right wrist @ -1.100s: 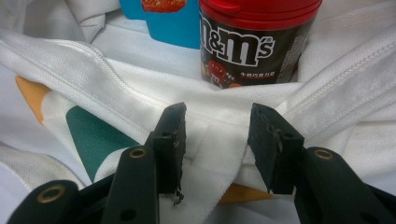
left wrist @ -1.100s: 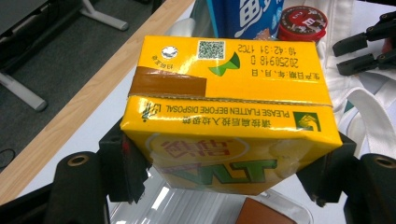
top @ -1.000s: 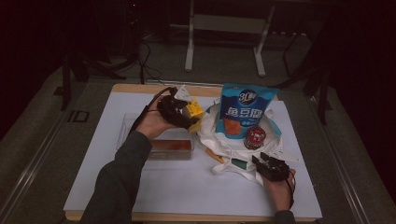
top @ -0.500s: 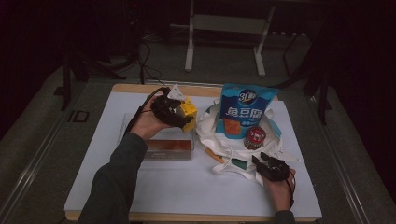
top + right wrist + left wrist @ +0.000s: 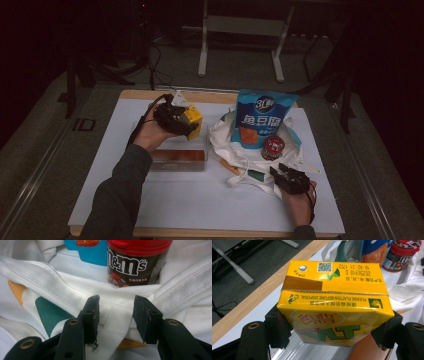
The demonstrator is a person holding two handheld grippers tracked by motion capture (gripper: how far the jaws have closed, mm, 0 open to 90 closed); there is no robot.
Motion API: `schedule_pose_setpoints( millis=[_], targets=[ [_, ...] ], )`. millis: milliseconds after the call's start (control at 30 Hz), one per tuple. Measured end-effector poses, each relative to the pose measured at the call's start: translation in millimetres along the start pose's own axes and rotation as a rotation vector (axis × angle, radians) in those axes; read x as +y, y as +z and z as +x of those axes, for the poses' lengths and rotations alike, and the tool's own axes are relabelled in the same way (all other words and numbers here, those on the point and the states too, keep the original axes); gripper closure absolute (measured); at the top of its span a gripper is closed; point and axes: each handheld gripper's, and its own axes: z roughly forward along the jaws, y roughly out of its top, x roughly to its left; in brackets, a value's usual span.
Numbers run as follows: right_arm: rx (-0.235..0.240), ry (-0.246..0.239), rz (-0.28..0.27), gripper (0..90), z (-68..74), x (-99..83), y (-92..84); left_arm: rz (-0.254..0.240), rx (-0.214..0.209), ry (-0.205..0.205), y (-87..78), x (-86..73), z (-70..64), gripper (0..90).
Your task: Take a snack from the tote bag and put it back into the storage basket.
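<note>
The left tool [image 5: 184,121] pinches a yellow drink carton [image 5: 334,305] across its narrow sides, one pad on each, and carries it in the air over the far left part of the surface [image 5: 200,210], above a clear tray [image 5: 177,159]. The carton's long axis runs crosswise between the jaws. From it, the white cloth bag [image 5: 235,137] lies toward the surface's right edge, spread open with a blue snack pouch [image 5: 262,122] standing in it and a red-lidded candy jar [image 5: 136,261] beside that. The right tool [image 5: 115,315] sits at the bag's near edge, jaws half spread with a fold of the white fabric lying between them; whether the pads press it I cannot tell. The left hand is the one nearer the carton's way into the bag, so the likely move runs rightward to the bag's mouth.
</note>
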Motion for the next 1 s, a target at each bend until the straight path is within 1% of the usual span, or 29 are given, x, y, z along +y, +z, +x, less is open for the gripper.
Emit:
schedule_pose_setpoints(
  millis=[100, 133, 267, 500, 600, 767, 800, 900, 1000],
  targets=[
    [0.000, 0.000, 0.000, 56.2, 0.0, 0.0, 0.0, 0.003, 0.012, -0.007, -0.8, -2.5, 1.5, 28.5],
    [0.000, 0.000, 0.000, 56.2, 0.0, 0.0, 0.0, -0.001, 0.013, -0.016, -0.8, -3.4, 2.3, 28.4],
    [0.000, 0.000, 0.000, 56.2, 0.0, 0.0, 0.1, 0.014, 0.024, -0.018, -1.2, -7.4, 5.4, 28.4],
    [0.000, 0.001, 0.000, 56.2, 0.0, 0.0, 0.1, 0.007, 0.057, -0.073, -0.8, -15.4, 10.8, 28.4],
    [0.000, 0.000, -0.001, 56.2, 0.0, 0.0, 0.1, 0.014, 0.073, -0.081, -1.4, -18.2, 12.7, 28.5],
    [0.000, 0.001, 0.000, 56.2, 0.0, -0.1, 0.0, 0.018, 0.083, -0.094, -2.9, -20.9, 14.6, 28.4],
    [0.001, 0.001, -0.001, 56.2, -0.1, 0.0, 0.0, 0.017, 0.092, -0.104, -3.7, -22.2, 15.8, 28.4],
    [0.001, 0.001, -0.001, 56.2, -0.1, 0.0, 0.0, 0.016, 0.115, -0.118, -5.1, -25.0, 17.9, 28.4],
    [0.001, 0.001, -0.001, 56.2, -0.1, 0.0, 0.0, 0.014, 0.124, -0.137, -6.7, -27.5, 20.7, 28.4]
  ],
)
